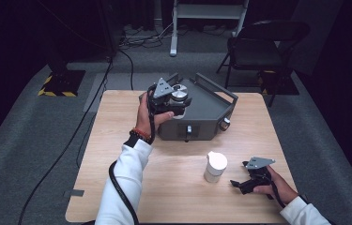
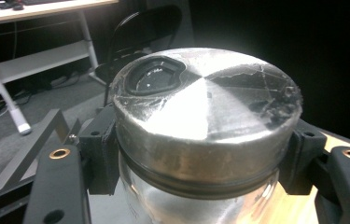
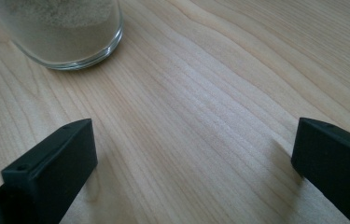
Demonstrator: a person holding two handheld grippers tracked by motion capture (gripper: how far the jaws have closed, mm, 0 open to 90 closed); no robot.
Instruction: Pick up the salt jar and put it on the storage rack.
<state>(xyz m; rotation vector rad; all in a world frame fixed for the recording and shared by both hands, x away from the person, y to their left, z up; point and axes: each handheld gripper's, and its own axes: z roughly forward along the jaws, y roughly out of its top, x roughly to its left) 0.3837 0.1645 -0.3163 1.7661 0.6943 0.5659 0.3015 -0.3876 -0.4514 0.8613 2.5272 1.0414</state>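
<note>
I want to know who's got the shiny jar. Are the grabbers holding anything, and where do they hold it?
The left gripper holds the metal-lidded glass jar, pads squeezing its neck just under the lid. The right gripper is open over bare table, holding nothing.

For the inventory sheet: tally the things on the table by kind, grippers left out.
Glass jars: 2, a metal-lidded glass jar and a white-lidded glass jar of beige powder.
Grey metal trays with handles: 1.
Total: 3.

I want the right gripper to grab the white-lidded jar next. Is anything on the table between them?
Nothing visible. The right gripper rests open on the table, and bare wood lies between its jaws and the white-lidded jar just to their left.
</note>
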